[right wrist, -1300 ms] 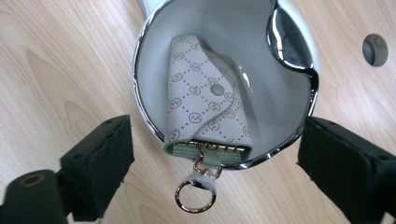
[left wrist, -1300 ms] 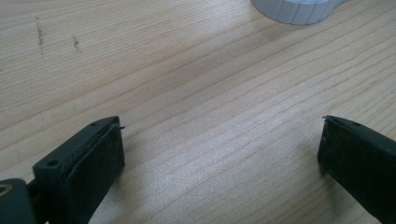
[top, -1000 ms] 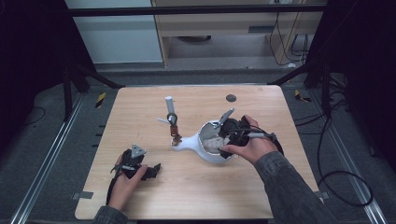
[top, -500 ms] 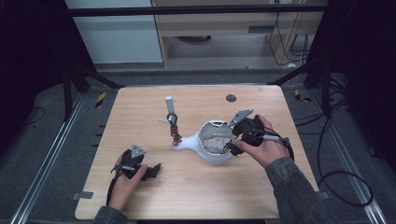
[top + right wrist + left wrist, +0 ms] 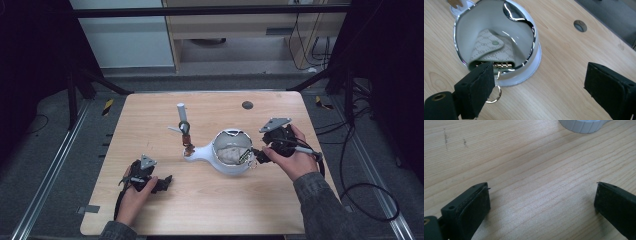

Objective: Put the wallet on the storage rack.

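1. White bowl-shaped holder (image 5: 231, 159) with a chrome rim sits near the middle of the wooden desk (image 5: 215, 210); a spout-like handle sticks out of it toward the left of the high view.
2. Inside the holder lies a beige patterned key case (image 5: 492, 51) with a snap flap, tilted against the wall. Its gold hooks and a metal ring (image 5: 495, 93) hang over the near rim, down onto the desk.
3. Right claw (image 5: 256, 155): at the holder's right side, beside the rim. Jaws have just been closing a little, now spread, nothing pinched. In the right gripper view one pad stands in front of the case's hook end; cannot tell whether it touches. The other pad is over bare desk, well apart from the holder.
4. Left claw (image 5: 167, 181): low over the desk at front left, well apart from the holder. Jaws spread wide, bare wood between them.
5. Behind the holder's handle stands a small upright stand (image 5: 183, 125) with a white post.
6. Round dark grommet hole (image 5: 247, 105) near the far edge of the desk.
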